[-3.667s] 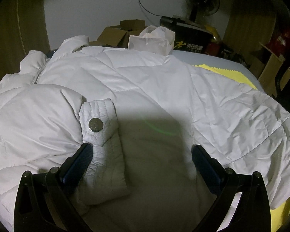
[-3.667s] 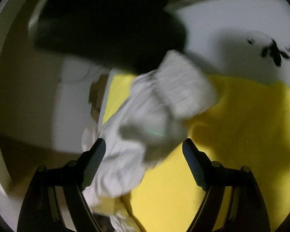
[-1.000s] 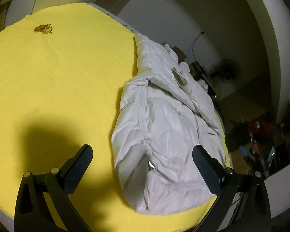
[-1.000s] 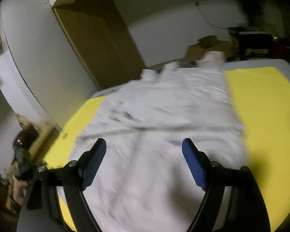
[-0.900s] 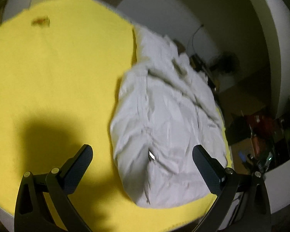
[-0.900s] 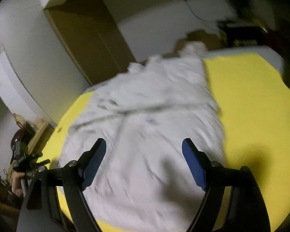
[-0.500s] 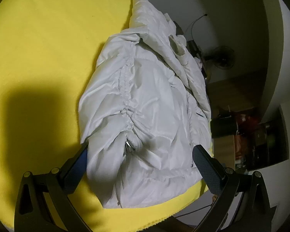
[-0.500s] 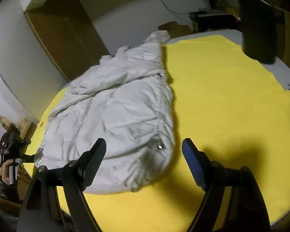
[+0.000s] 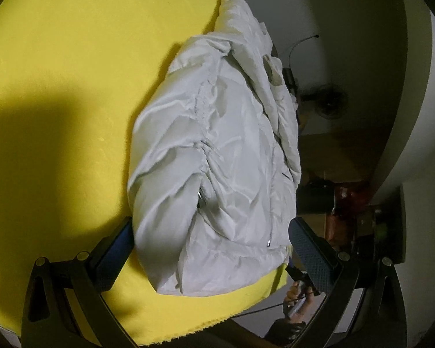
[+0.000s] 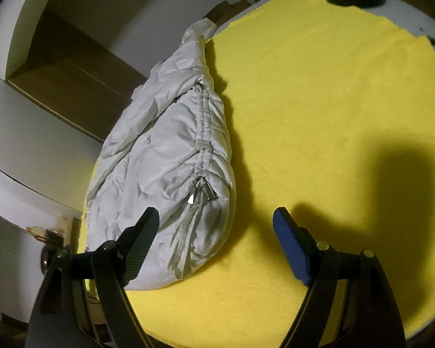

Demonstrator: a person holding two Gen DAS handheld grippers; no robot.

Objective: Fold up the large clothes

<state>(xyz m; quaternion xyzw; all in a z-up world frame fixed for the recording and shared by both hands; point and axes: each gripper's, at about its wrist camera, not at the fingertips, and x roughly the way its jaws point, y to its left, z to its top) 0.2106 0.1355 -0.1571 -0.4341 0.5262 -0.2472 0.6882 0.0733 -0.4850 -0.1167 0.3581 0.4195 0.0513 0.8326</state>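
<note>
A white puffy jacket (image 9: 217, 150) lies folded lengthwise along one edge of a yellow blanket (image 9: 58, 72). A gathered seam with a drawstring and metal tips runs down it. My left gripper (image 9: 210, 232) is open and empty, its jaws either side of the jacket's hem just above the cloth. In the right wrist view the jacket (image 10: 165, 156) lies left of centre on the blanket (image 10: 319, 101). My right gripper (image 10: 216, 221) is open and empty, hovering over the hem's right corner and the drawstring ends (image 10: 185, 237).
The blanket's front edge (image 9: 217, 324) lies close below the hem. A person's hand with another gripper (image 9: 300, 293) shows past the bed edge. A fan (image 9: 332, 101), boxes and clutter (image 9: 348, 217) stand beyond the jacket. A wardrobe (image 10: 66, 66) stands behind the bed.
Both grippers have come lower and closer to the jacket's hem. The jacket fills more of each view. It lies as before.
</note>
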